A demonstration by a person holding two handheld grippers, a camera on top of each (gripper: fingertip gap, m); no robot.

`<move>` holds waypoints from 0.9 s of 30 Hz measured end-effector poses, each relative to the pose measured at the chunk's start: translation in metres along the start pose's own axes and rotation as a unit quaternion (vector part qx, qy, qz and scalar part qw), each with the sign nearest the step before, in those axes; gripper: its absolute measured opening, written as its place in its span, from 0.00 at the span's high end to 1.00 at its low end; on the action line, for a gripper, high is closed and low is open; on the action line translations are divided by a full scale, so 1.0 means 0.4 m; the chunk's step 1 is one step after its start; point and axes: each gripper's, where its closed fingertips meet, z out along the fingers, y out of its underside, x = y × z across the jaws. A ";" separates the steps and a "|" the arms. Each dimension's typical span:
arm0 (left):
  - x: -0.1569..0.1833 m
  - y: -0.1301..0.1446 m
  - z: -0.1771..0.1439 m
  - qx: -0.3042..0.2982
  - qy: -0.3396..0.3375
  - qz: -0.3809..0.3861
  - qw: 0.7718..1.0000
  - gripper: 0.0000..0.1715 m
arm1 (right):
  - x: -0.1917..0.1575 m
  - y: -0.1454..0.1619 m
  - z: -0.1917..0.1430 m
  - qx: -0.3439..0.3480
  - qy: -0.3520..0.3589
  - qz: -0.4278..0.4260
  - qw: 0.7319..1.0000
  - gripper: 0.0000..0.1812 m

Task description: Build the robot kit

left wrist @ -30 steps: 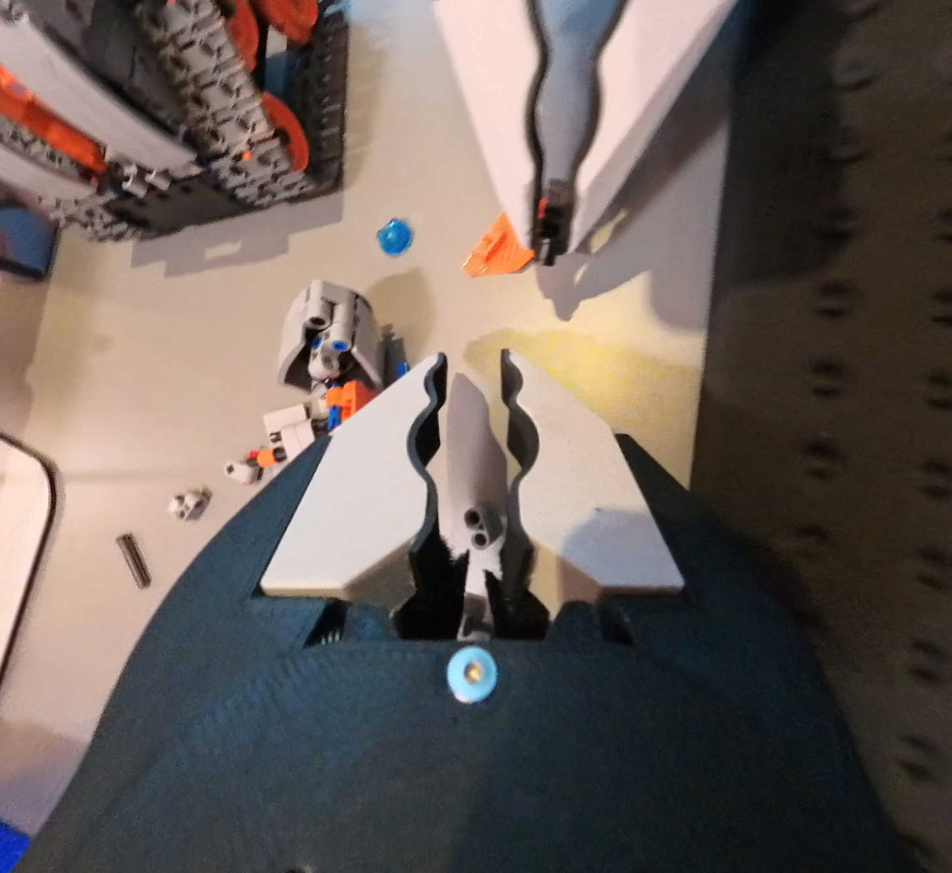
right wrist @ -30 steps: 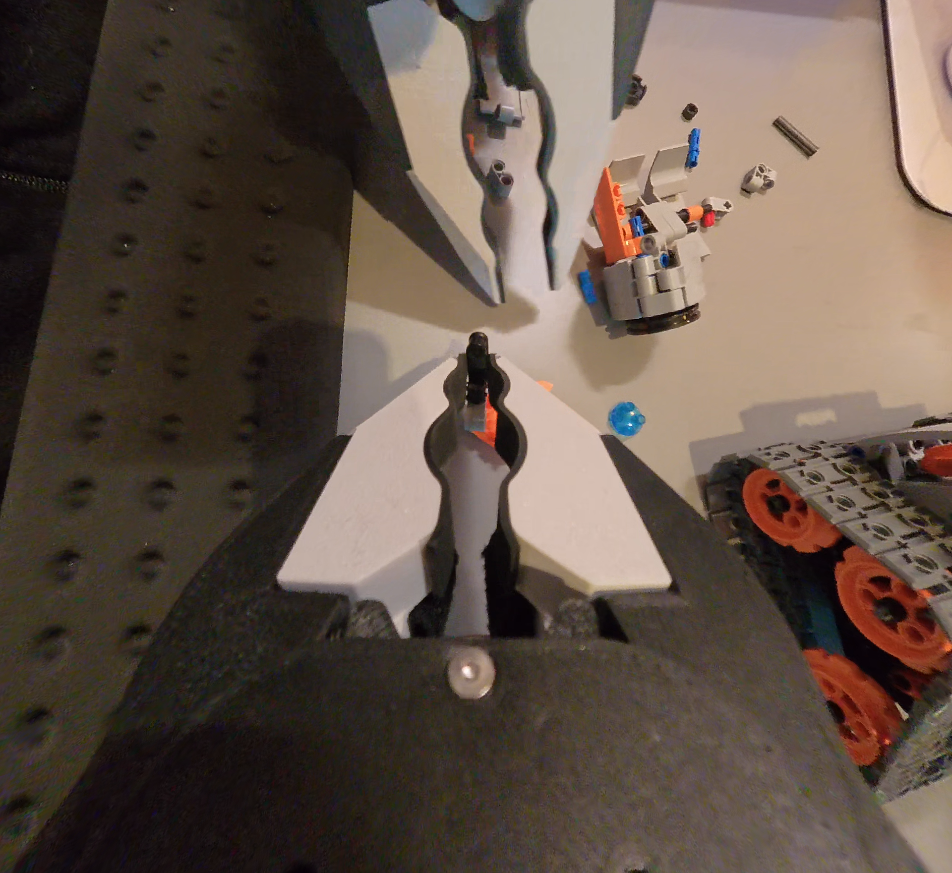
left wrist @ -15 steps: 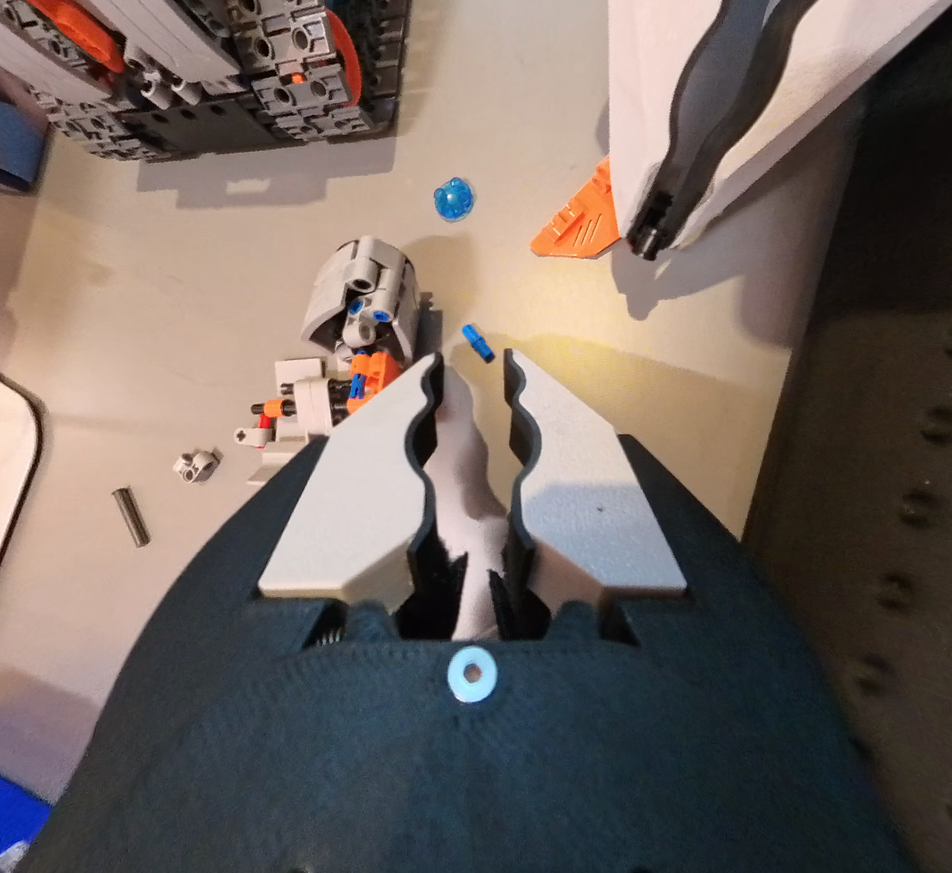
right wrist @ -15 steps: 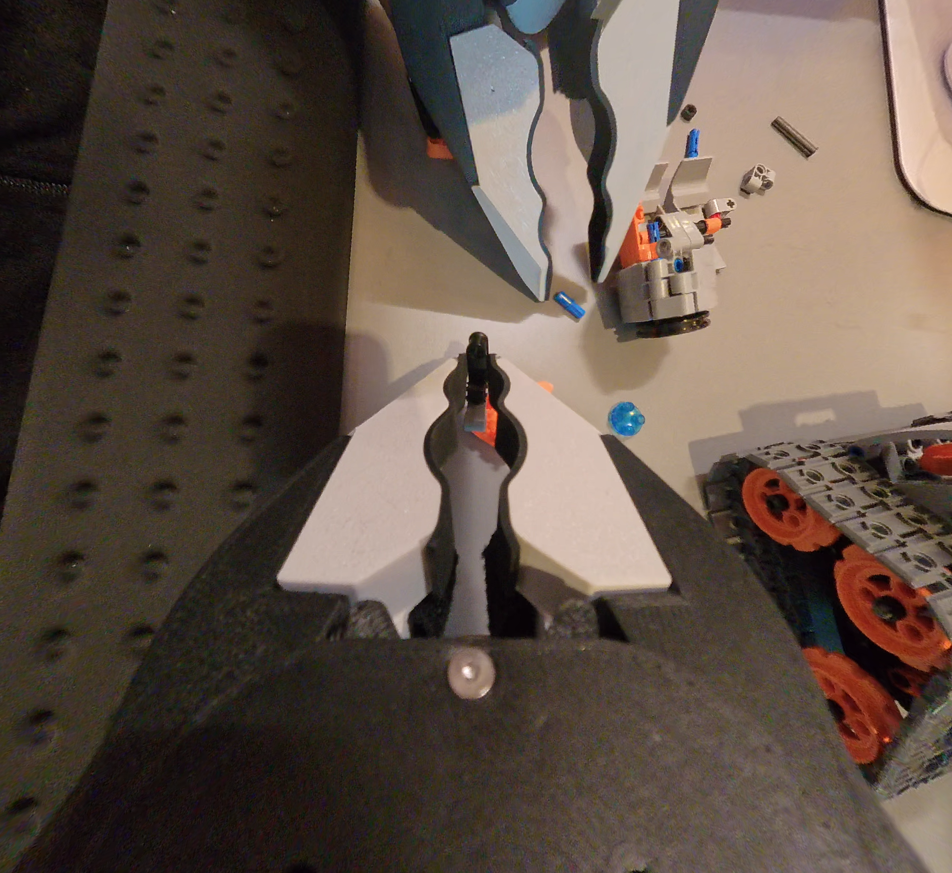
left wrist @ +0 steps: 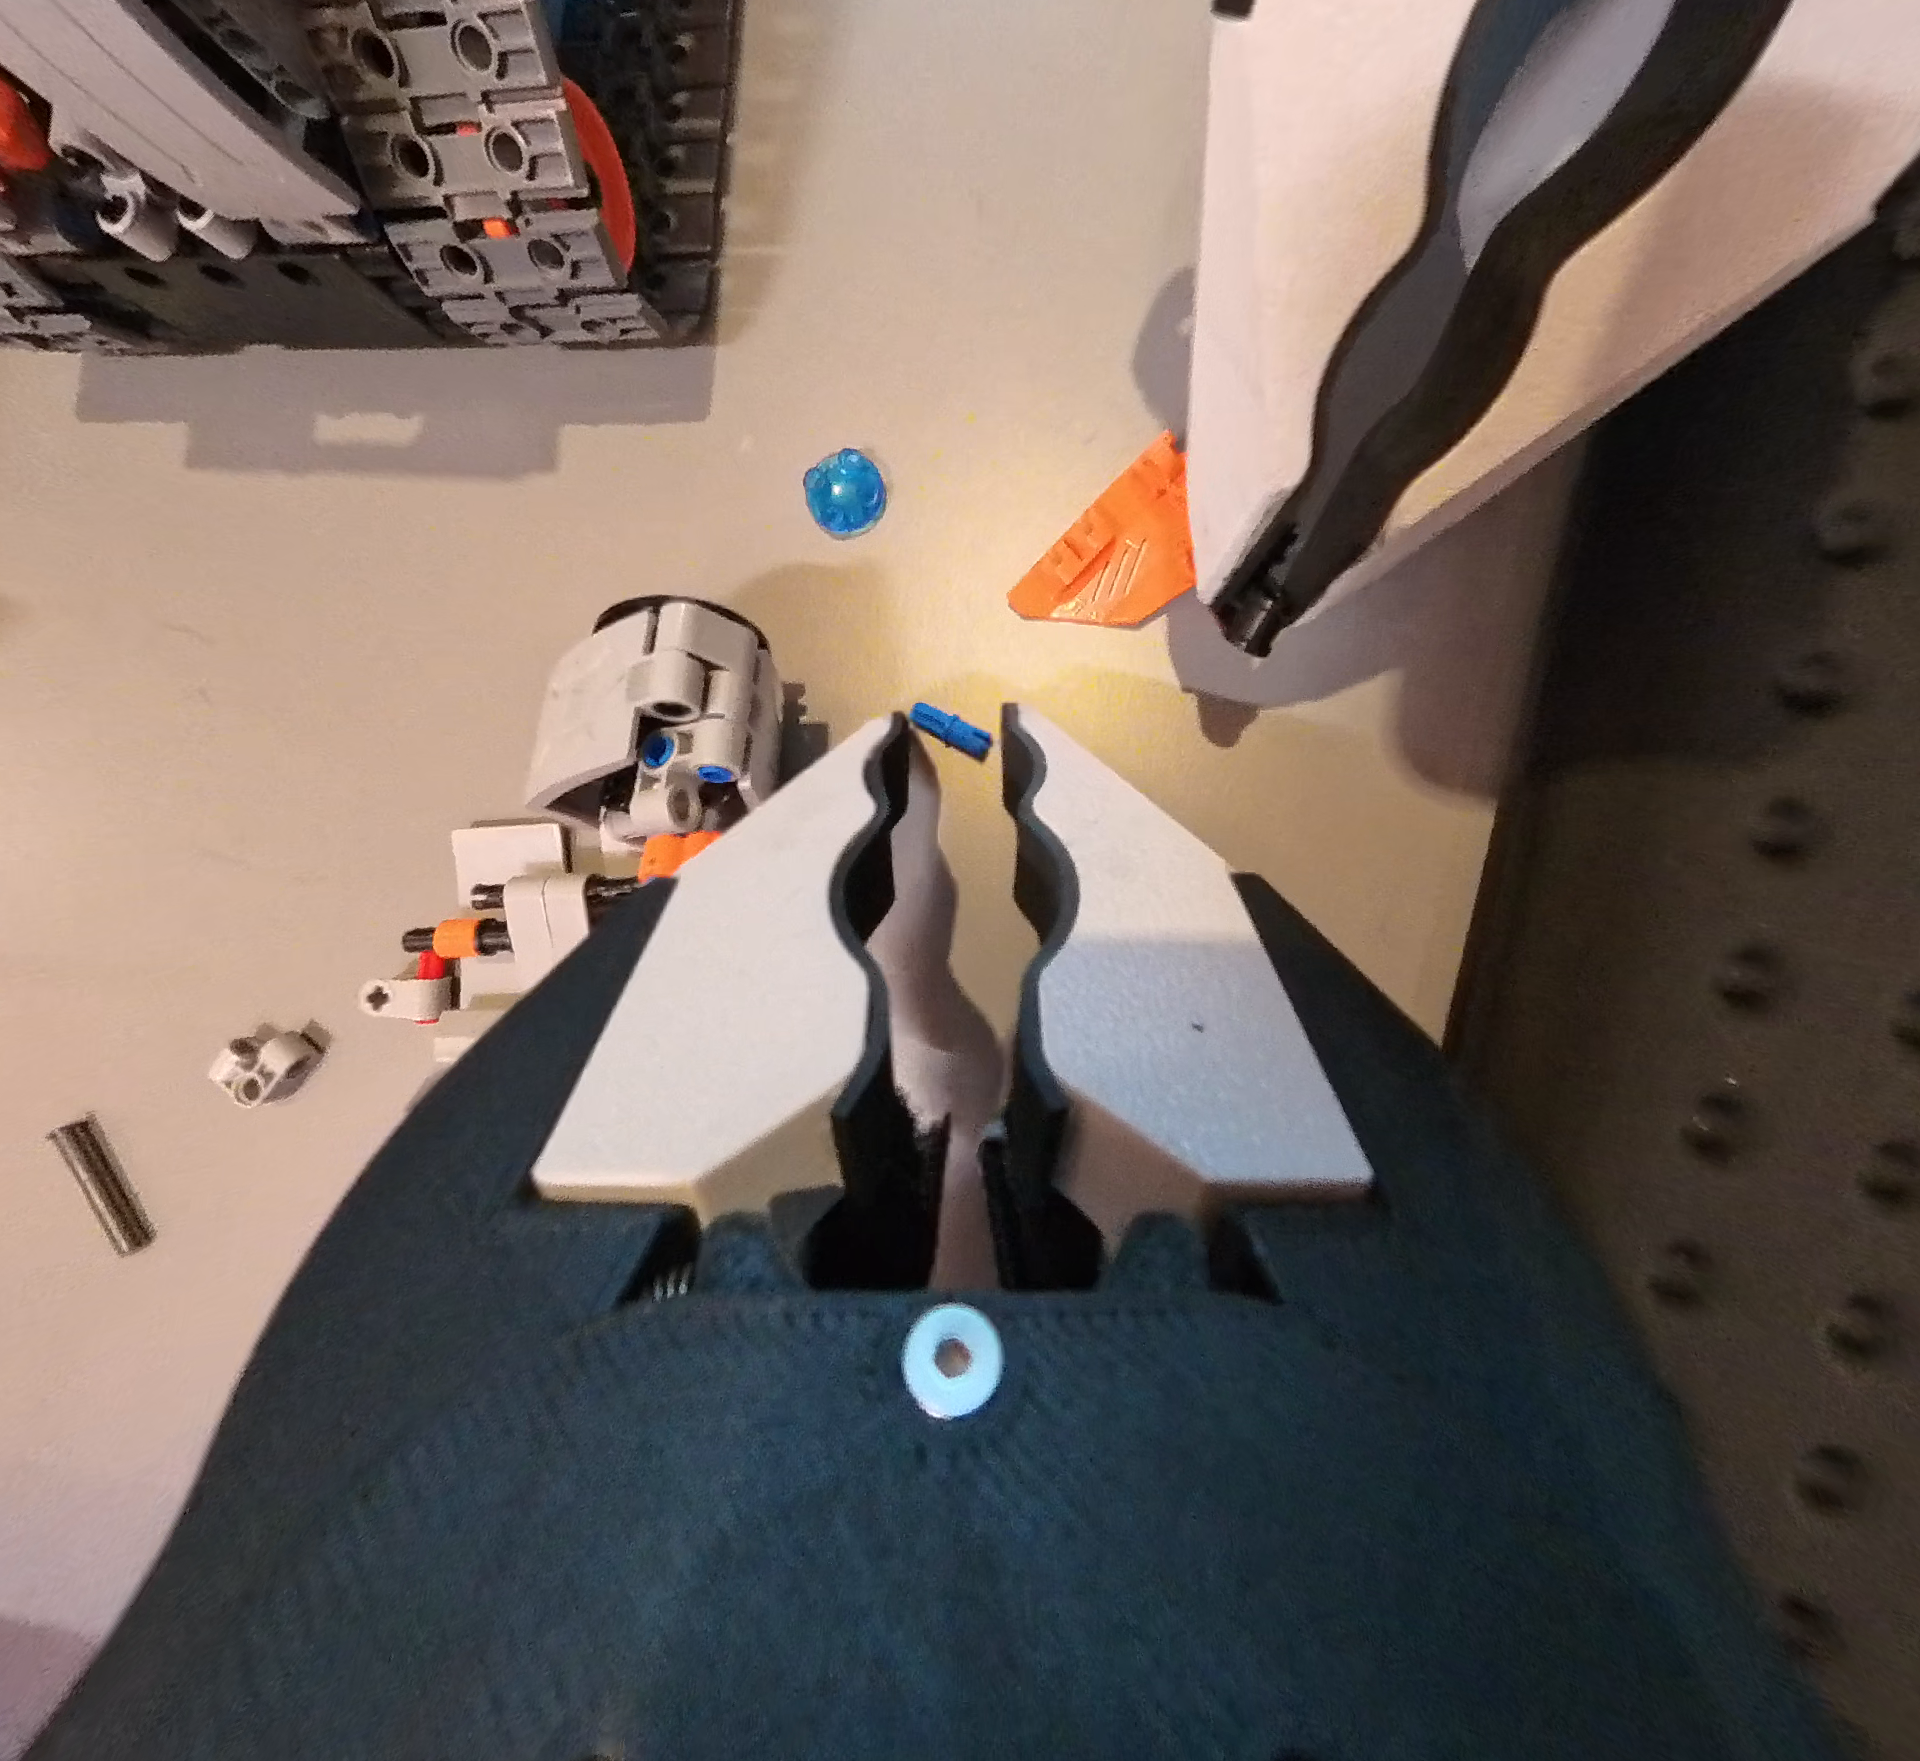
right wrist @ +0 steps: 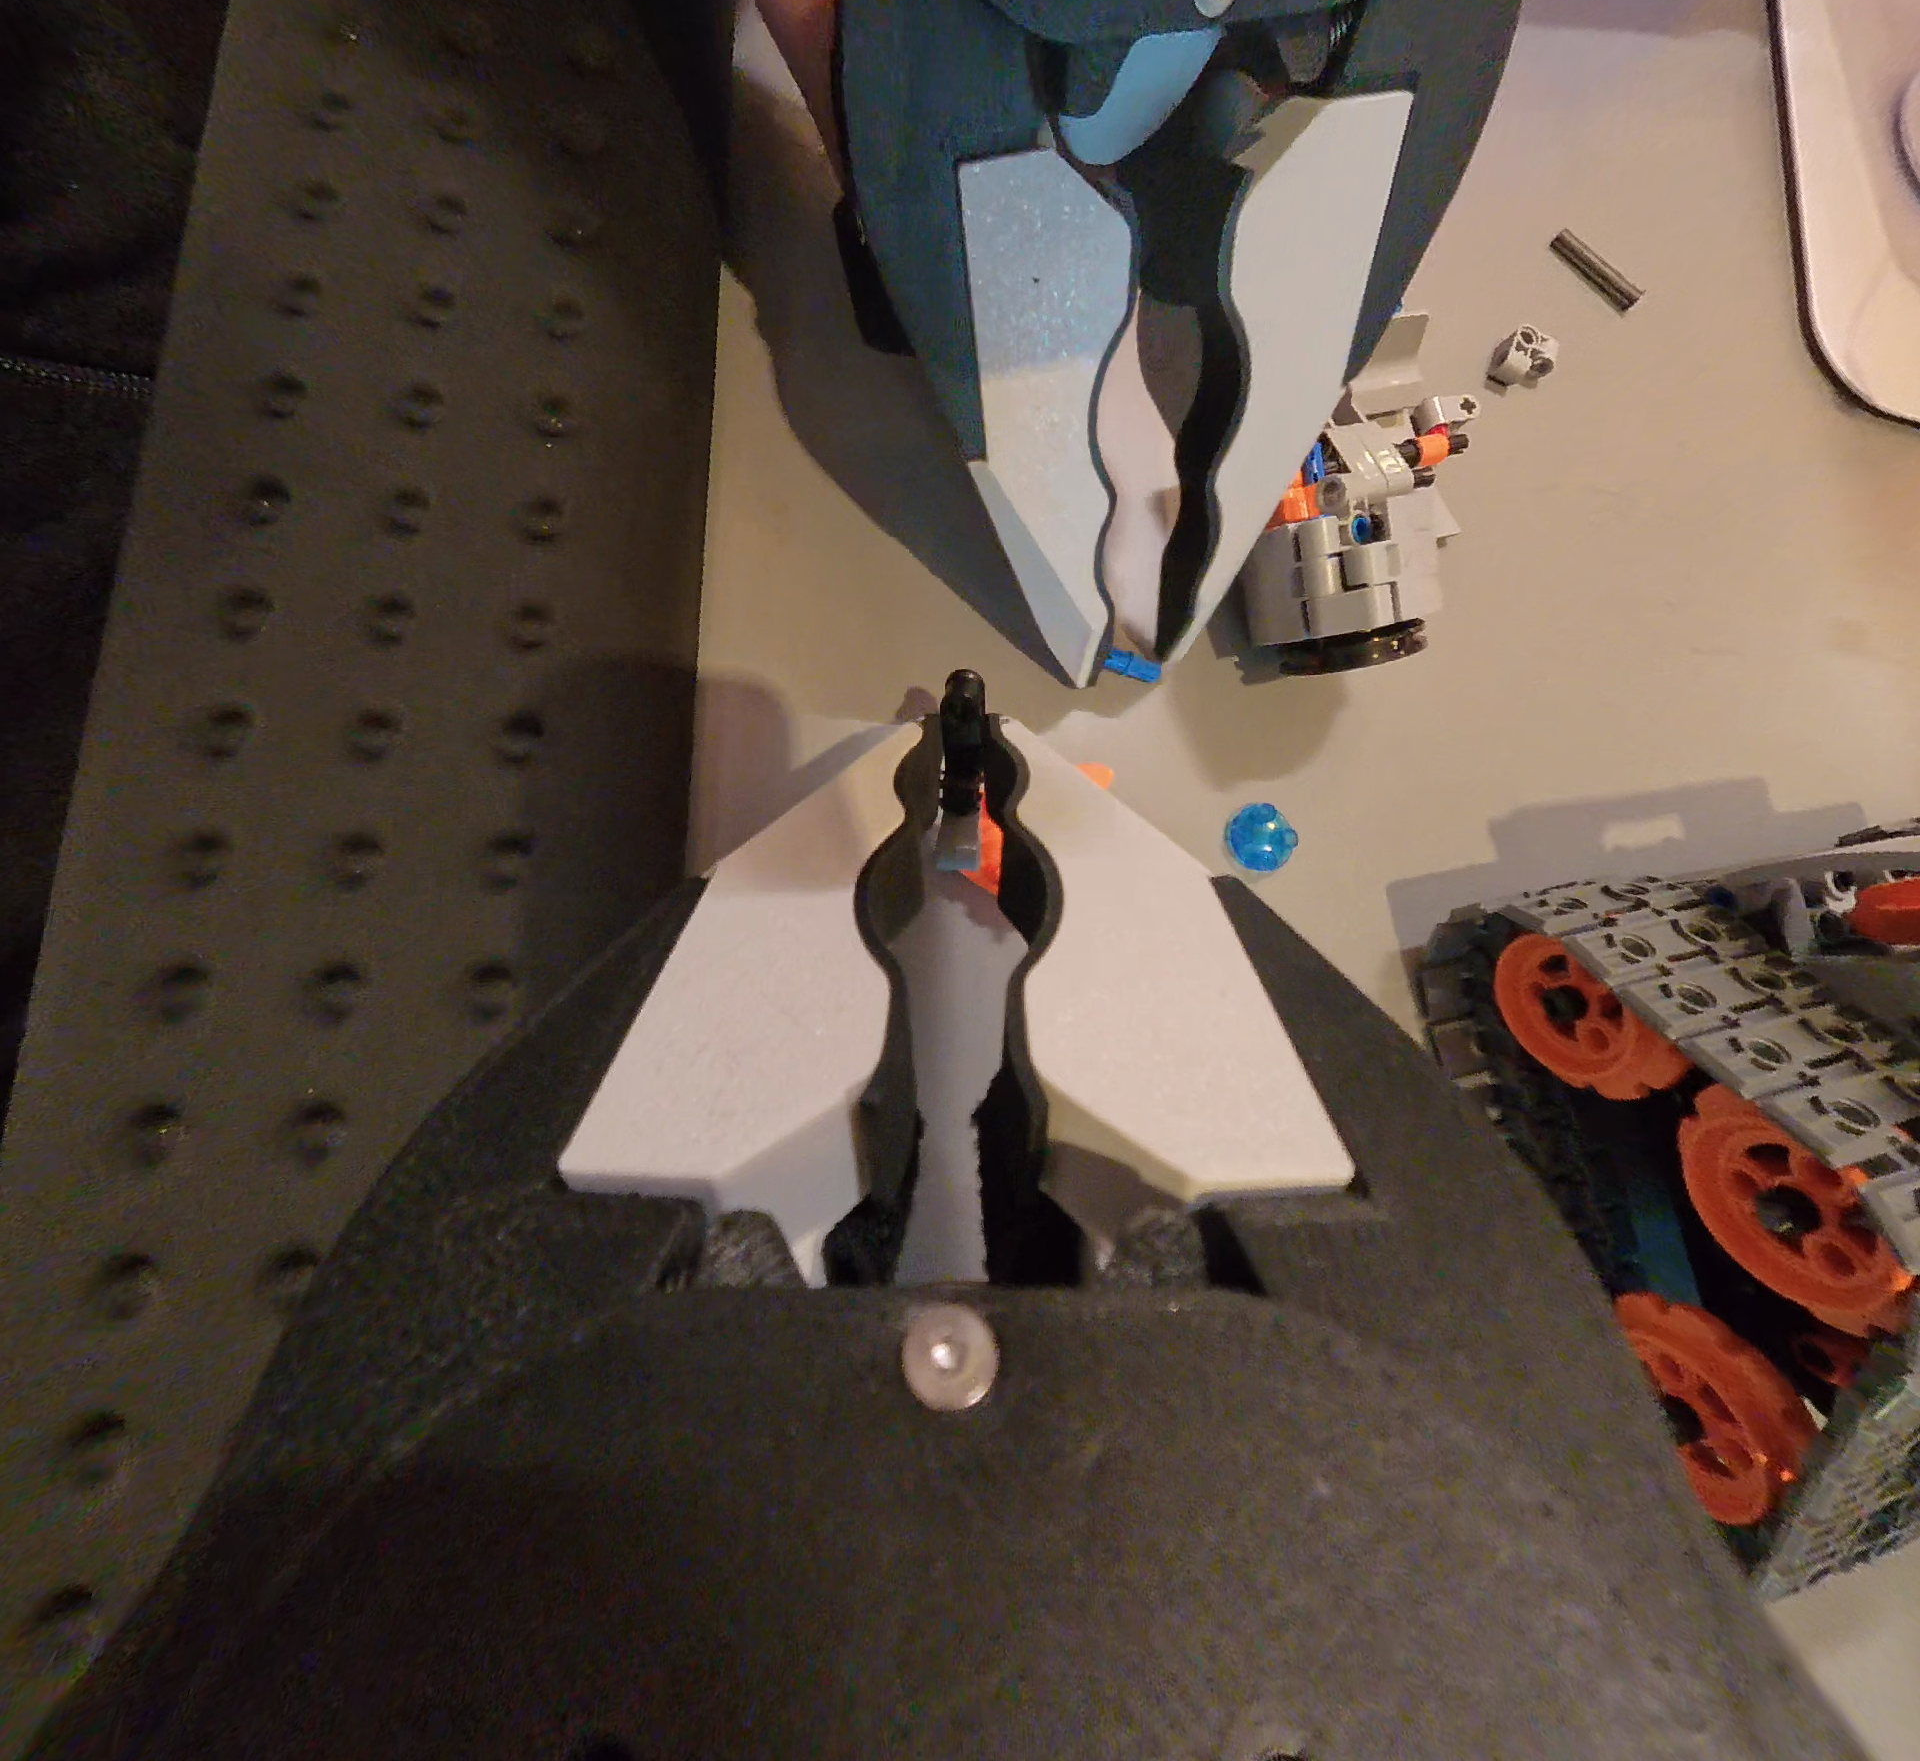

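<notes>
My left gripper [left wrist: 954,724] is open by a narrow gap, tips down at the table, with a small blue pin [left wrist: 951,731] lying between them. From the right wrist view the left gripper [right wrist: 1127,657] comes in from the top and the blue pin [right wrist: 1130,665] is at its tips. My right gripper [right wrist: 961,724] is shut on a black pin [right wrist: 961,703] that sticks out past its tips. It also shows in the left wrist view [left wrist: 1252,615], just beyond an orange wedge piece [left wrist: 1107,558].
A small grey brick assembly [left wrist: 665,724] sits right beside the left fingers. A translucent blue stud [left wrist: 844,490], a grey connector [left wrist: 265,1057] and a black axle [left wrist: 101,1181] lie loose. A tracked vehicle [right wrist: 1714,1140], a black studded mat [right wrist: 364,672] and a white tray [right wrist: 1849,153] border the area. The grippers' ends are close to 5 centimeters from one another. The translucent blue stud [left wrist: 844,490] lies around 5 centimeters away from my left fingertips. It turns up in the right wrist view [right wrist: 1261,836] as well.
My left gripper has moved down and forward until its tips straddle the blue pin. The right gripper has held still with the black pin.
</notes>
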 end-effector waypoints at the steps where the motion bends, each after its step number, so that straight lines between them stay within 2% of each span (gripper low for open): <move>1: 0.006 -0.001 0.002 0.000 0.007 0.001 1.000 0.95 | 0.000 0.000 -0.001 0.000 0.000 0.000 1.000 0.97; 2: 0.011 -0.002 0.004 0.000 0.009 0.003 1.000 0.98 | 0.000 -0.001 -0.002 0.001 0.000 0.000 1.000 0.97; 13: 0.021 0.004 -0.003 0.005 0.022 0.032 0.999 0.98 | 0.005 0.000 -0.003 0.006 -0.002 0.010 1.000 0.97; 17: 0.035 0.002 -0.006 0.008 0.016 0.071 0.997 0.99 | 0.008 0.000 -0.002 0.012 -0.004 0.018 1.000 0.97; 20: 0.041 -0.001 -0.020 0.029 0.007 0.085 0.996 0.99 | 0.013 -0.009 -0.007 0.026 -0.005 0.026 0.999 0.97; 24: 0.064 -0.049 -0.068 0.098 -0.001 0.124 0.987 0.99 | 0.019 -0.018 -0.012 0.043 -0.006 0.035 0.998 0.98; 27: 0.074 -0.054 -0.075 0.109 -0.010 0.146 0.983 0.99 | 0.016 -0.029 -0.016 0.058 -0.013 0.036 0.998 0.98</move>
